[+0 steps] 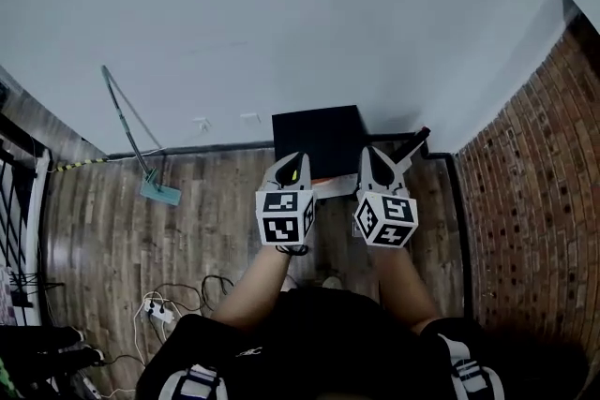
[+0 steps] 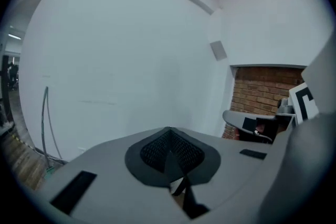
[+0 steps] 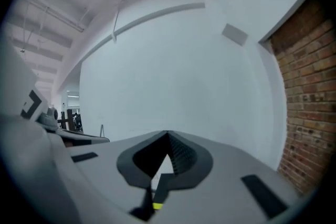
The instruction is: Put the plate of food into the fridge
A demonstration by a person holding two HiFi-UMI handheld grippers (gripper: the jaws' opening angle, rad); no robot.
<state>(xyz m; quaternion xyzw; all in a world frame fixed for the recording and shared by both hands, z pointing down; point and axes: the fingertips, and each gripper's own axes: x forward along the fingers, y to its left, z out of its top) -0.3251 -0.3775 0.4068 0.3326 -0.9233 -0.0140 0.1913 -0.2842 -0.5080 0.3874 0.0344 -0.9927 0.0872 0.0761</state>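
Fridge (image 1: 317, 138) by wall (image 1: 281, 14); L gripper (image 1: 292, 166), R gripper (image 1: 378, 162) shut, empty.

The far plain white wall (image 1: 281, 14) meets a brown wood-plank floor (image 1: 103, 229) streaked with darker grain, and the wall on the right (image 1: 534, 183) is red-brown brick with dark mortar lines. A matte black square-topped cabinet (image 1: 317, 140) stands against the far wall, with a teal-headed mop (image 1: 160, 192) to its left. The light grey left gripper (image 1: 292, 162) and light grey right gripper (image 1: 375, 155) each carry a cube of black-and-white square markers.
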